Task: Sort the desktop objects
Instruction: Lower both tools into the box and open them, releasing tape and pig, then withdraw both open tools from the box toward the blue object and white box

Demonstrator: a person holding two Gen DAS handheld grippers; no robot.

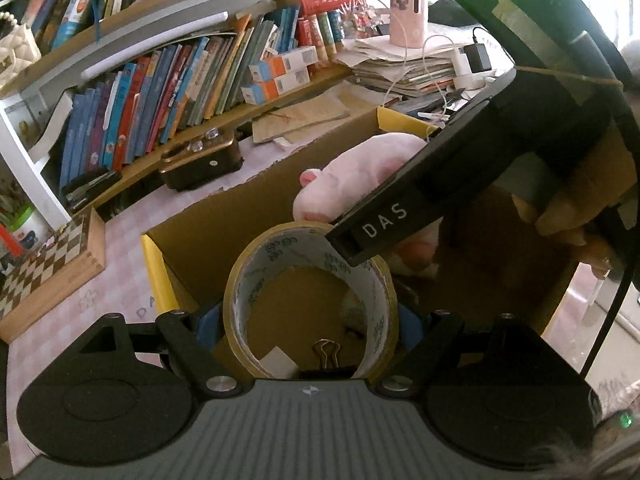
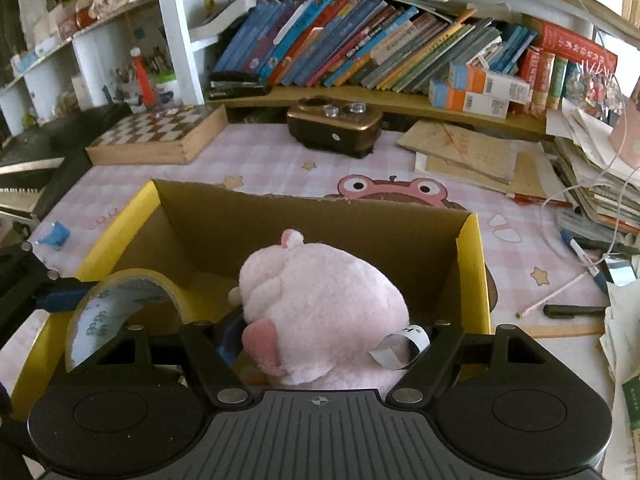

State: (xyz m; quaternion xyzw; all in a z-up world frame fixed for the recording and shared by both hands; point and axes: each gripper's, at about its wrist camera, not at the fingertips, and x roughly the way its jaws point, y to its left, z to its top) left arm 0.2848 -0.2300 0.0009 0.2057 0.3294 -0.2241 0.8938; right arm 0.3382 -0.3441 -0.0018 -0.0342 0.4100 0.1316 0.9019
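Two items are held over the open cardboard box: a roll of tape is clamped between the blue pads of the left gripper, and a pink plush toy is gripped by the right gripper.

Left gripper clamps tape roll — over cardboard box.

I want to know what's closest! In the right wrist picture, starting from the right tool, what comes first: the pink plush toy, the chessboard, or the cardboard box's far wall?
1. Pink plush toy, between the tool's fingers.
2. Cardboard box's far wall, just behind the toy.
3. Chessboard, far back left on the desk.
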